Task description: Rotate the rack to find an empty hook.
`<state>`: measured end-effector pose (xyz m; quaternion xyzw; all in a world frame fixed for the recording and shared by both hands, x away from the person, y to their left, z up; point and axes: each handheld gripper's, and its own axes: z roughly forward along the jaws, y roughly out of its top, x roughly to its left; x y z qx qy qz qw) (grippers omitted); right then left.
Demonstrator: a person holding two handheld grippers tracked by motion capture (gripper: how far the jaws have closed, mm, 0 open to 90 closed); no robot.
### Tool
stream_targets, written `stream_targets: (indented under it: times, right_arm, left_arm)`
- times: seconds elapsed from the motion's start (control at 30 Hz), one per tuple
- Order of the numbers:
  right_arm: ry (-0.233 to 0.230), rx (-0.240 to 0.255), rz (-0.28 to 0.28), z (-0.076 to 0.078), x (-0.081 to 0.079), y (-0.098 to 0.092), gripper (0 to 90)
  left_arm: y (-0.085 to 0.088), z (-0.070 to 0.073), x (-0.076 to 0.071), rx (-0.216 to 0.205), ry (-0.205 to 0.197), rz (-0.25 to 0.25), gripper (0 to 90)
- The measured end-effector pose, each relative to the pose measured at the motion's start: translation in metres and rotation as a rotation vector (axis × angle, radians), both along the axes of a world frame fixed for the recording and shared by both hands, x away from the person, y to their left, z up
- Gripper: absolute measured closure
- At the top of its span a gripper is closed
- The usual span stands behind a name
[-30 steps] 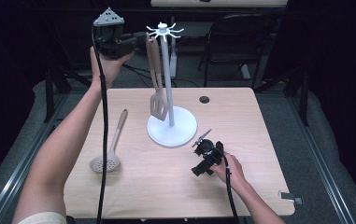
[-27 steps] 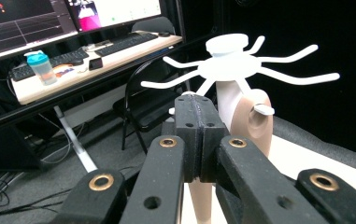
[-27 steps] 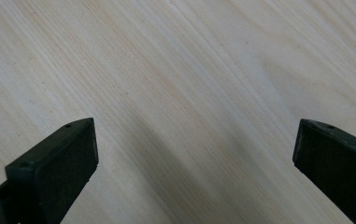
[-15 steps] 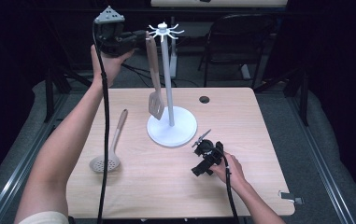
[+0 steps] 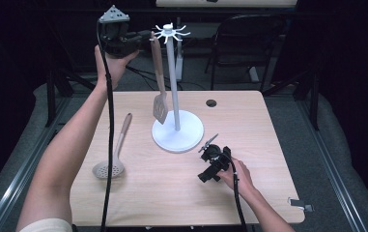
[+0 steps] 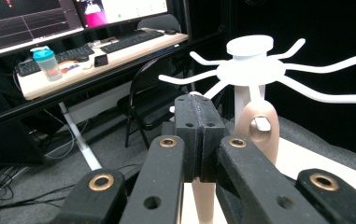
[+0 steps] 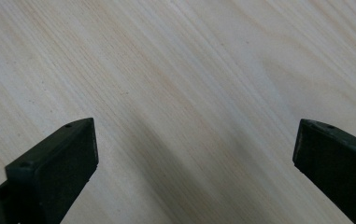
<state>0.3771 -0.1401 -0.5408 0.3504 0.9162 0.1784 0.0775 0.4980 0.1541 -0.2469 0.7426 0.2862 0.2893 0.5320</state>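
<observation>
- Spatula (image 6: pixel 252 140) hangs just beyond the tips of the left claw (image 6: pixel 199 107) and a little to their right. The hole in its handle is threaded over 1 white hook (image 6: pixel 261 123).
- Left claw is closed: its 2 pads press flat together, with nothing visible between them. The handle runs down past them on the far side; whether it touches them I cannot tell.
- Rack (image 5: pixel 174 72) stands right behind the spatula, and its ring of hooks spreads level with the claw tips and slightly above.
- Judging by this, the hanging step looks all but finished, since the hook seems to carry the spatula.
- Next move calls for drawing the left claw straight back, without brushing the handle or lifting it off the hook.
- Slotted spoon (image 5: pixel 109 169) lies well below the left claw on the table (image 5: pixel 249 125), probably the next thing to hang.
- Right claw (image 7: pixel 194 135), farthest off, rests low over bare wood, spread wide and holding nothing.
</observation>
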Motion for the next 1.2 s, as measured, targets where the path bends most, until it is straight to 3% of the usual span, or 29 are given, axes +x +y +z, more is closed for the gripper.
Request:
stream_targets:
  times: [0.67,0.83,1.03,1.2]
  right_arm:
    - [0.001,-0.002,0.0,0.0,0.0,0.0,0.0]
    - [-0.001,-0.003,0.001,0.001,0.0,0.0,0.0]
    - [-0.003,-0.002,0.002,0.001,-0.001,0.0,0.0]
    - [-0.003,0.0,0.001,0.0,-0.001,0.0,0.0]
  left_arm:
    - [-0.001,0.0,0.008,-0.006,0.011,0.017,89.8]
    - [0.005,0.0,0.005,-0.03,0.003,0.036,89.2]
    - [0.02,-0.003,-0.001,-0.059,0.006,0.037,84.2]
    - [0.031,-0.013,0.0,-0.051,0.04,0.052,71.9]
